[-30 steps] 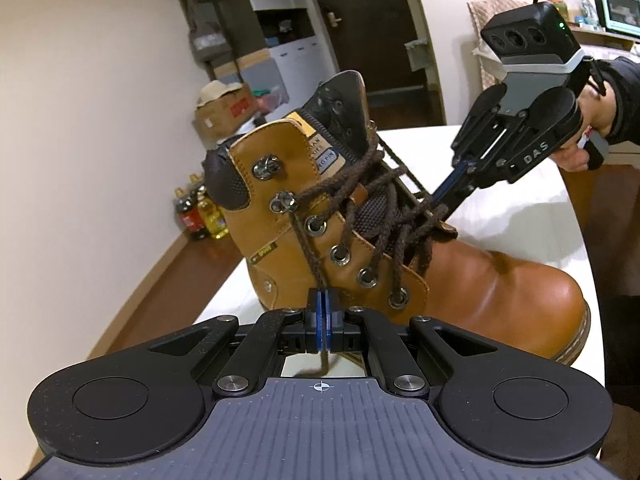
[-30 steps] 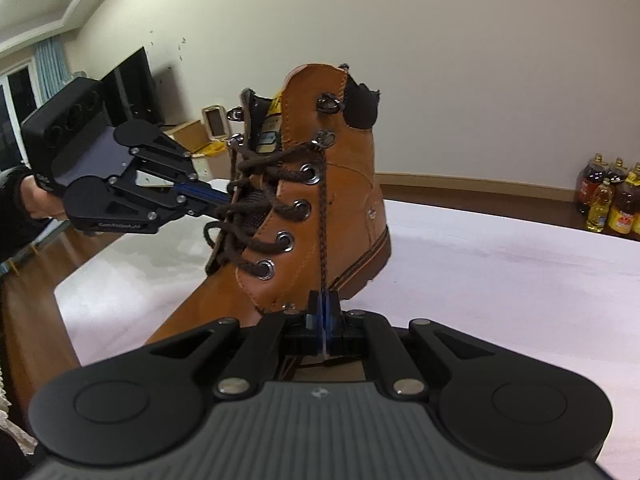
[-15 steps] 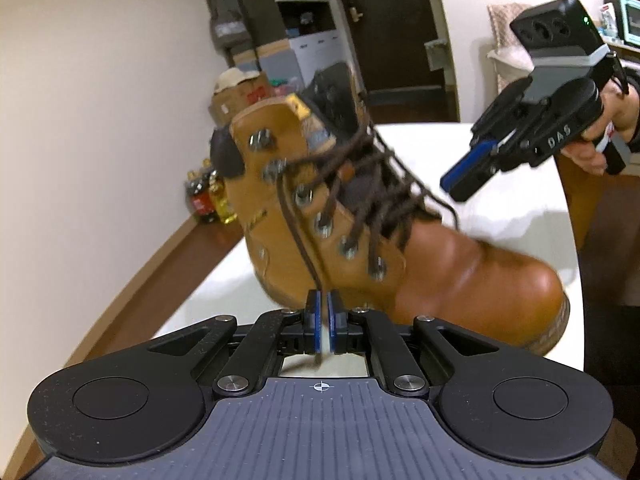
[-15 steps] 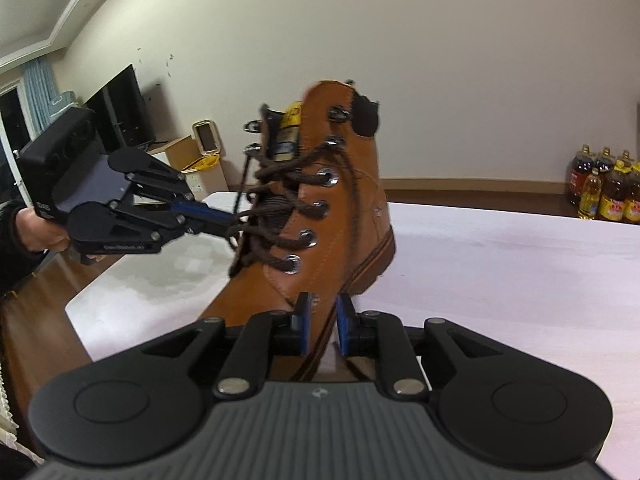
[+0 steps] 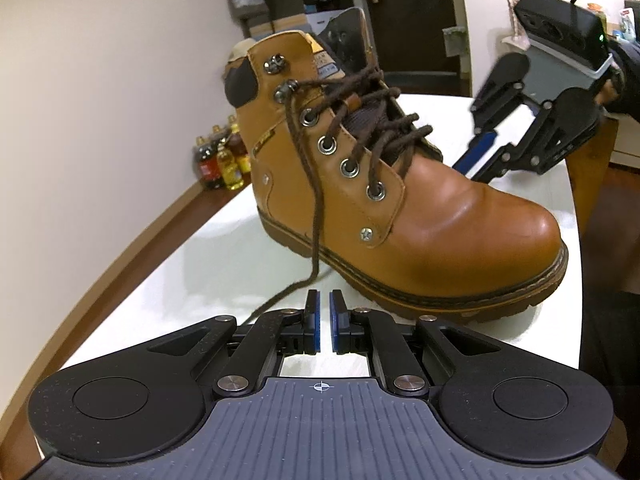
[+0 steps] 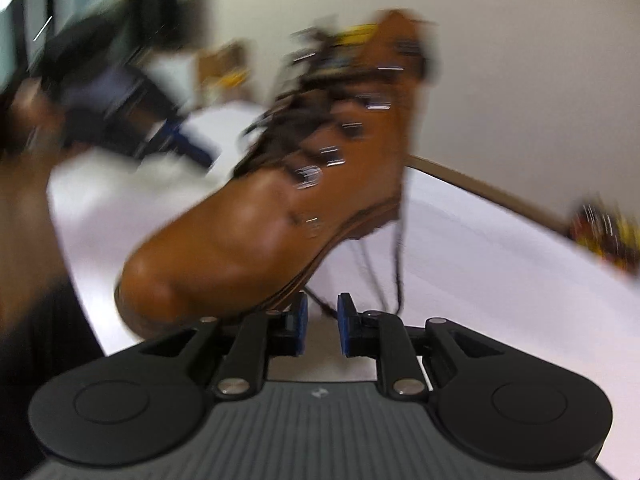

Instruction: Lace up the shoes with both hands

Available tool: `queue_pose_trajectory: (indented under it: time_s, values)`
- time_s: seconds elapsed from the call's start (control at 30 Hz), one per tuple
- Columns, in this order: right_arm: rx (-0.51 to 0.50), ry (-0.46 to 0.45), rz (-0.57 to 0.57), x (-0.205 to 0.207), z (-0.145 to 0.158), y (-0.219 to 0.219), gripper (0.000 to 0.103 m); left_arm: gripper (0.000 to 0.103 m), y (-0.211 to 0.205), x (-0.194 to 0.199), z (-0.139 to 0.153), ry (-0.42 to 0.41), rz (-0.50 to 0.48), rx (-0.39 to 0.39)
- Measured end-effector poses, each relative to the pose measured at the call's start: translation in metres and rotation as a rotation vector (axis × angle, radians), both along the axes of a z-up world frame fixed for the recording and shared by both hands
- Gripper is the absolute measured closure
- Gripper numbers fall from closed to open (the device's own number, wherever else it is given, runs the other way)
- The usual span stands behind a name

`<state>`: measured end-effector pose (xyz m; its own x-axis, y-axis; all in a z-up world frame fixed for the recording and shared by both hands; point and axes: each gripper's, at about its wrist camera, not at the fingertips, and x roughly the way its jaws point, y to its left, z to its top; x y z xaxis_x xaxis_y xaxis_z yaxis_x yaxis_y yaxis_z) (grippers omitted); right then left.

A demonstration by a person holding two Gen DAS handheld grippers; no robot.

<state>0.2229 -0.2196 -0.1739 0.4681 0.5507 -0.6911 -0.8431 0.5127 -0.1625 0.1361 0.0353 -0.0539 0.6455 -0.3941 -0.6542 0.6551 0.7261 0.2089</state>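
Note:
A tan leather boot [image 5: 400, 200] with dark brown laces stands flat on the white table [image 5: 192, 264]. One lace end [image 5: 308, 200] hangs from the upper hook down the boot's side onto the table. My left gripper [image 5: 324, 316] is open a little and empty, just short of the sole. My right gripper [image 6: 322, 320] is open and empty near the toe; it also shows in the left wrist view [image 5: 480, 152] beyond the boot. The right wrist view is blurred; the boot [image 6: 260, 232] and a loose lace end [image 6: 398, 264] show there.
Bottles [image 5: 220, 156] stand on the floor by the wall. Boxes and a shelf [image 5: 260, 4] are behind the boot. The table edge [image 5: 576, 240] runs close to the toe on the right.
Both grippers let go of the lace ends and opened. The boot dropped from tilted to flat on the table. Both grippers pulled back; the right one is moving fast.

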Motion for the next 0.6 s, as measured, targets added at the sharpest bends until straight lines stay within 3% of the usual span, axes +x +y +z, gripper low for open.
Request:
queue_pose_trajectory:
  time_s: [0.07, 0.13, 0.27, 0.37, 0.4, 0.47, 0.6]
  values:
    - [-0.089, -0.031, 0.079, 0.009, -0.003, 0.008, 0.084, 0.096, -0.001, 0.000, 0.000, 0.003, 0.003, -0.002]
    - [-0.139, 0.005, 0.160, 0.025, -0.004, 0.013, 0.084, 0.096, -0.001, 0.001, 0.000, 0.007, 0.007, -0.004]
    - [-0.125, 0.074, 0.255, 0.048, -0.006, 0.017, 0.084, 0.096, -0.003, 0.001, -0.002, 0.018, 0.016, -0.003]
    - [-0.099, 0.110, 0.259, 0.058, -0.005, 0.015, 0.088, 0.096, -0.004, 0.001, -0.003, 0.027, 0.019, 0.000]
    - [-0.087, 0.146, 0.250, 0.063, -0.005, 0.014, 0.100, 0.096, -0.004, 0.001, -0.003, 0.028, 0.020, 0.001]
    - [-0.072, 0.195, 0.233, 0.068, -0.004, 0.011, 0.100, 0.096, -0.004, 0.000, -0.002, 0.027, 0.021, 0.000]
    - [-0.036, 0.189, 0.175, 0.052, 0.007, 0.000, 0.101, 0.096, -0.003, -0.002, 0.006, 0.014, 0.029, -0.030]
